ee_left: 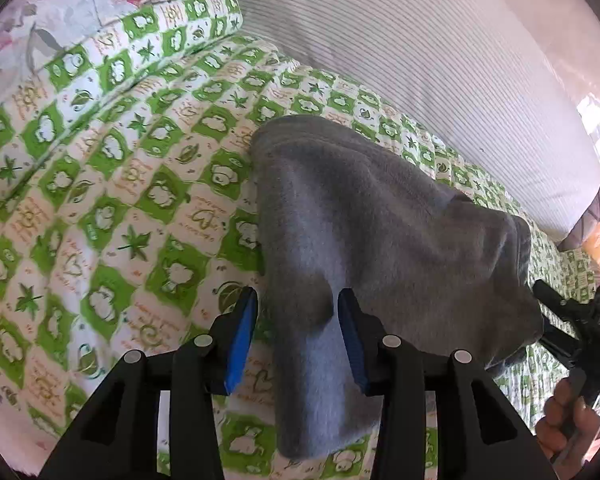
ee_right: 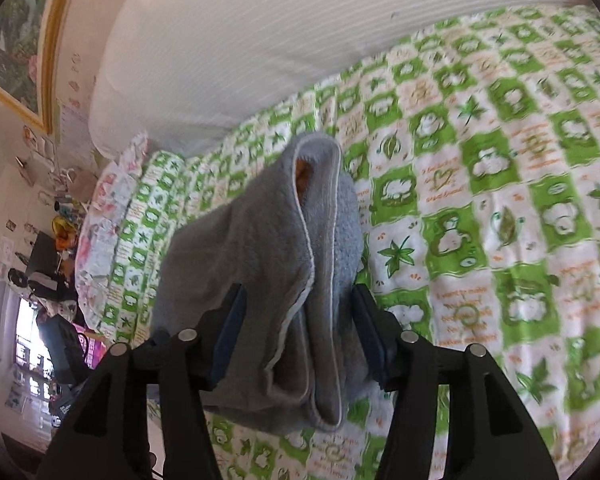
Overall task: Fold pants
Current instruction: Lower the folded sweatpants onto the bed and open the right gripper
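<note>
Grey fleece pants hang between both grippers above a green and white patterned bedspread. My left gripper has its blue pads around a hanging fold of the pants, with a gap on the left side. My right gripper is shut on a thick bunch of the pants, where white seam edging shows. In the left wrist view the right gripper holds the far right end of the pants, with a hand below it.
A white striped bolster lies along the far side of the bed. A floral pillow sits at the top left. In the right wrist view a framed picture hangs on the wall, with cluttered furniture beside the bed.
</note>
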The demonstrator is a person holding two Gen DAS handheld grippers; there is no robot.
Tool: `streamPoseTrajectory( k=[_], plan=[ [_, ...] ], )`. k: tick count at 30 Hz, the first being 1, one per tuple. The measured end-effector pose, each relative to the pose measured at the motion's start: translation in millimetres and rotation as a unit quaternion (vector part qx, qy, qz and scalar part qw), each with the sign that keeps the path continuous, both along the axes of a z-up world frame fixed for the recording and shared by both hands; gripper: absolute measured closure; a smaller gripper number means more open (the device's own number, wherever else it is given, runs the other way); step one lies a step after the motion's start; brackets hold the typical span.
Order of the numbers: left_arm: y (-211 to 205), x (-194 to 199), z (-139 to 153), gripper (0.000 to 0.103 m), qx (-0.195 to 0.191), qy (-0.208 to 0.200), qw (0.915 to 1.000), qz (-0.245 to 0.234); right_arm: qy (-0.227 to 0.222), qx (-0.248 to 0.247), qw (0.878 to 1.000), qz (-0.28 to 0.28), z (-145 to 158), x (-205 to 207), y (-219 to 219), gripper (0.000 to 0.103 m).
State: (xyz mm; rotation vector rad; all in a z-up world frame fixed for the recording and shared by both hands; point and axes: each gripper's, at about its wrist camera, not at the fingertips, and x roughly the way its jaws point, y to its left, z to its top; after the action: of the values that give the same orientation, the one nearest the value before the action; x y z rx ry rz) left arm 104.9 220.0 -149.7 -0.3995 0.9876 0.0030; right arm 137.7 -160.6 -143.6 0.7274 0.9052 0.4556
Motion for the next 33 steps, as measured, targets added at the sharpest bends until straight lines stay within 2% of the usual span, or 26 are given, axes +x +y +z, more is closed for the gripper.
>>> streamPoseTrajectory(
  k=[8,15,18,20,25,29,31,33],
  plan=[
    [1,-16,3,0.056,0.009,0.004,0.9999,0.004,-0.033,-0.005,0.999,-0.010,24,-24,-3,0.046],
    [0,-23,5,0.054,0.011,0.001,0.9999,0.003,-0.025,-0.018,0.999,-0.007,21,-33,5,0.046],
    [2,-25,5,0.046,0.006,0.000,1.0000,0.001,-0.015,-0.038,0.999,-0.012,19,-32,9,0.044],
    [4,-23,5,0.040,-0.002,-0.003,1.0000,-0.003,-0.010,-0.055,0.998,-0.017,18,-31,10,0.038],
    [7,-11,2,0.039,-0.012,0.006,0.9995,-0.028,-0.014,-0.085,0.995,-0.043,22,-30,5,0.037],
    [6,-4,8,0.039,0.013,0.013,0.9984,-0.054,-0.047,-0.099,0.993,-0.049,36,-37,7,0.037],
    [8,-9,16,0.038,0.028,0.004,0.9978,-0.061,-0.065,-0.108,0.992,-0.021,44,-39,16,0.037],
    [12,-21,25,0.033,0.051,-0.010,0.9973,-0.053,-0.081,-0.124,0.989,0.004,50,-42,27,0.034]
  ],
)
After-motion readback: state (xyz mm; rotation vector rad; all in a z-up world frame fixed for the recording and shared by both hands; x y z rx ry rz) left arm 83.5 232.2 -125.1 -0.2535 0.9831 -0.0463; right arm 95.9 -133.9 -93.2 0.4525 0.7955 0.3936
